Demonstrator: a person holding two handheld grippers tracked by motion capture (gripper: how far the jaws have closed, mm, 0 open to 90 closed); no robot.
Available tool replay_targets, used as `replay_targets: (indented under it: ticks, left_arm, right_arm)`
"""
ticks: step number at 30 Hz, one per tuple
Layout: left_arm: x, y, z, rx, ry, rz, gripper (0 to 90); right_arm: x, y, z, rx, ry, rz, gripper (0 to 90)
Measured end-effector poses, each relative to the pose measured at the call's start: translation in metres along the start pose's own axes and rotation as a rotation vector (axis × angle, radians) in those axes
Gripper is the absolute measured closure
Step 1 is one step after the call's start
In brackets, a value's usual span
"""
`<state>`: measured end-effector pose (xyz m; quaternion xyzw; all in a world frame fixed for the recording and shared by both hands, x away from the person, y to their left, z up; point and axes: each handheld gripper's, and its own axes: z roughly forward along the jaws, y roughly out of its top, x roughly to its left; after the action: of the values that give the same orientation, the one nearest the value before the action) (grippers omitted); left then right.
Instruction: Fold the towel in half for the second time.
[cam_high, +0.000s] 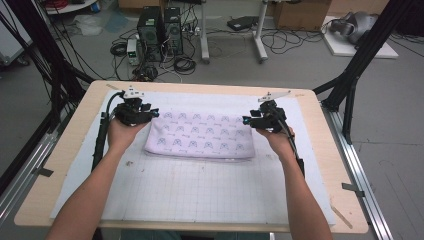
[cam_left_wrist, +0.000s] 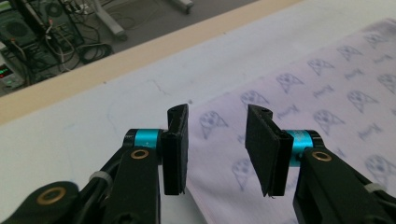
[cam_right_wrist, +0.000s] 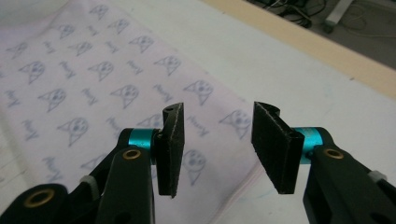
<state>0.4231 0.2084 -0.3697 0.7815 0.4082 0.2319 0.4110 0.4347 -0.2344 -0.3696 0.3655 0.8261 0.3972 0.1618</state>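
Note:
A folded pale pink cloth (cam_high: 200, 135) with a small blue cat print lies flat on the white gridded mat (cam_high: 200, 192), toward the far half of the table. My left gripper (cam_high: 152, 114) hovers at the cloth's far left corner and my right gripper (cam_high: 247, 120) at its far right corner, both pointing inward. In the left gripper view the gripper (cam_left_wrist: 217, 140) stands open above the cloth (cam_left_wrist: 327, 93) with nothing between its pads. The right gripper view shows the same: the gripper (cam_right_wrist: 217, 144) open over the cloth's edge (cam_right_wrist: 70, 70), holding nothing.
The mat covers most of a light wooden table (cam_high: 65, 150). Black frame struts (cam_high: 350, 85) rise at both far corners. On the floor beyond the table stand computer towers (cam_high: 160, 30) with tangled cables and a white desk leg (cam_high: 260, 35).

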Motion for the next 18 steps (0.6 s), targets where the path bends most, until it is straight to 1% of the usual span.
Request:
replay_targets:
  ticks: [1,2,3,4,5,7,9,12,14,16,18]
  left_arm:
    - [-0.002,-0.007,-0.003,-0.001,-0.006,0.006,59.7]
    - [-0.003,-0.012,-0.005,0.01,-0.012,0.01,59.6]
    - [-0.003,-0.015,-0.007,0.005,-0.021,0.0,59.2]
    - [-0.003,-0.02,-0.009,0.013,-0.034,-0.004,58.8]
    - [-0.004,-0.022,-0.011,0.023,-0.037,0.0,57.9]
    - [-0.005,-0.026,-0.018,-0.004,-0.048,-0.002,56.2]
    - [-0.007,-0.028,-0.022,-0.006,-0.06,0.004,53.4]
    - [-0.013,-0.033,-0.029,-0.03,-0.088,0.004,48.4]
    - [-0.016,-0.035,-0.033,-0.03,-0.107,0.009,44.0]
    - [-0.02,-0.039,-0.037,-0.037,-0.123,0.015,40.8]
    - [-0.022,-0.041,-0.039,-0.029,-0.126,0.018,35.6]
  right_arm:
    - [0.002,-0.002,0.0,0.011,0.004,0.006,53.2]
    - [0.005,-0.007,0.0,0.01,0.013,0.008,53.0]
    - [0.007,-0.009,-0.001,0.008,0.023,0.011,52.1]
    - [0.008,-0.011,-0.001,0.011,0.028,0.013,50.7]
    - [0.011,-0.013,-0.003,0.004,0.034,0.017,50.5]
    - [0.015,-0.016,-0.006,-0.004,0.046,0.015,47.8]
    - [0.017,-0.018,-0.009,-0.019,0.048,0.008,45.0]
    - [0.022,-0.022,-0.016,-0.037,0.06,0.021,37.8]
    - [0.025,-0.025,-0.02,-0.051,0.069,0.024,34.1]
    - [0.028,-0.027,-0.023,-0.059,0.068,0.019,29.9]
    - [0.032,-0.03,-0.026,-0.062,0.075,0.013,26.1]
